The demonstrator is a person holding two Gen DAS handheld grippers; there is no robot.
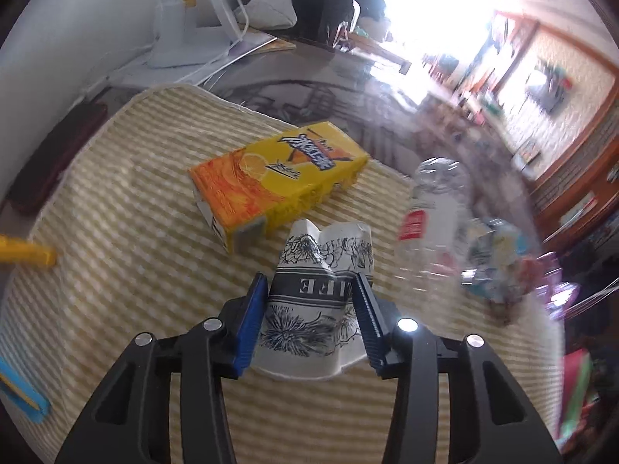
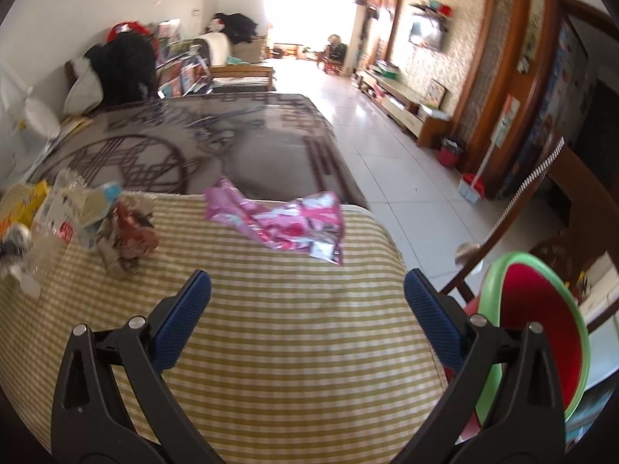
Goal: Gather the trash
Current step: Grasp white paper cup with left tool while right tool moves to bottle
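Inspection covered a table laid with a yellow-and-white checked mat [image 1: 127, 208], with litter scattered over it.

Left gripper [image 1: 312, 290]: pitched steeply down toward the mat. Its blue pads [image 1: 251, 321] were clamped on a crumpled paper cup [image 1: 309, 321], white with dark flower print and a grey lettered band. The cup was dented inward between the pads, both of which pressed its sides. The cup's lower edge lay at or just above the mat; contact could not be confirmed.

Just beyond the cup lay an orange-and-yellow drink carton [image 1: 278, 181] on its side. To the right of the cup lay a clear plastic bottle [image 1: 429, 216] with a red-and-white label, blurred, and beside that a small heap of crumpled wrappers [image 1: 499, 263].

Right gripper [image 2: 307, 290]: angled downward over the near right part of the mat, jaws standing wide apart with nothing between them. Ahead of it, near the mat's far edge, lay a pink foil wrapper [image 2: 294, 224], well clear of the fingertips. The crumpled wrappers and bottle showed at the far left in this view. A red bin with a green rim [image 2: 541, 324] stood off the table's right side, beside the right finger.
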